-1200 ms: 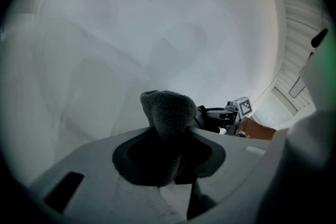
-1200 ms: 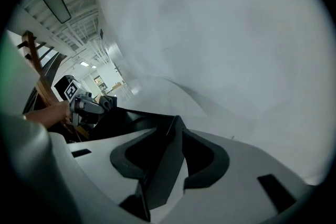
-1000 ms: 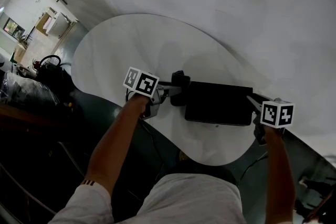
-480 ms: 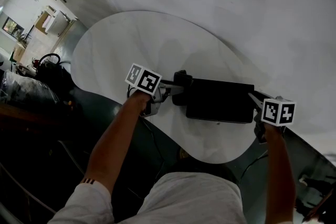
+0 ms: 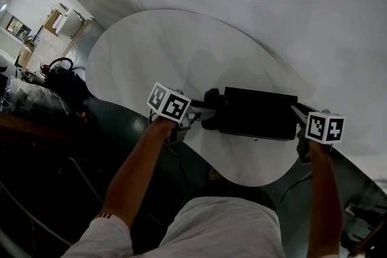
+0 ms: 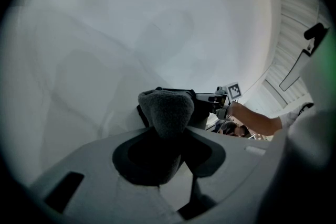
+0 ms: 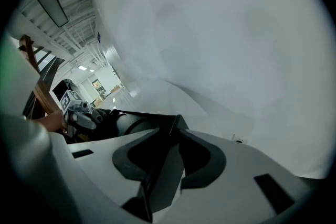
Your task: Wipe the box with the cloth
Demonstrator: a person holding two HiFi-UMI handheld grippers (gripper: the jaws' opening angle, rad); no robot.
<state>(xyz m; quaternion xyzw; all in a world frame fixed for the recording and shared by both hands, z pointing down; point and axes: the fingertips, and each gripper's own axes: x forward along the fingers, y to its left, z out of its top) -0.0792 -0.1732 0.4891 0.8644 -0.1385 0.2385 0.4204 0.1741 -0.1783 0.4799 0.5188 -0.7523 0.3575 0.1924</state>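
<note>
A flat black box point(image 5: 260, 112) lies on the white table point(image 5: 169, 51). My left gripper point(image 5: 208, 109) is shut on a dark grey cloth point(image 5: 211, 96), and the wad lies against the box's left end. In the left gripper view the cloth point(image 6: 165, 110) sticks out from the jaws of the left gripper point(image 6: 163, 149) and hides most of the box point(image 6: 202, 105). My right gripper point(image 5: 296, 113) is at the box's right end. Its jaws have just been closing, and in the right gripper view a corner of the box point(image 7: 142, 123) sits pinched in the right gripper point(image 7: 173, 149).
The table's curved near edge point(image 5: 242, 181) runs just below the box, with dark floor beyond it. A black bag point(image 5: 60, 78) and cables lie on the floor at the left. A pale wall rises behind the table.
My left gripper has slid the cloth a little along the box's left end, toward me. The right gripper has stayed at the right end.
</note>
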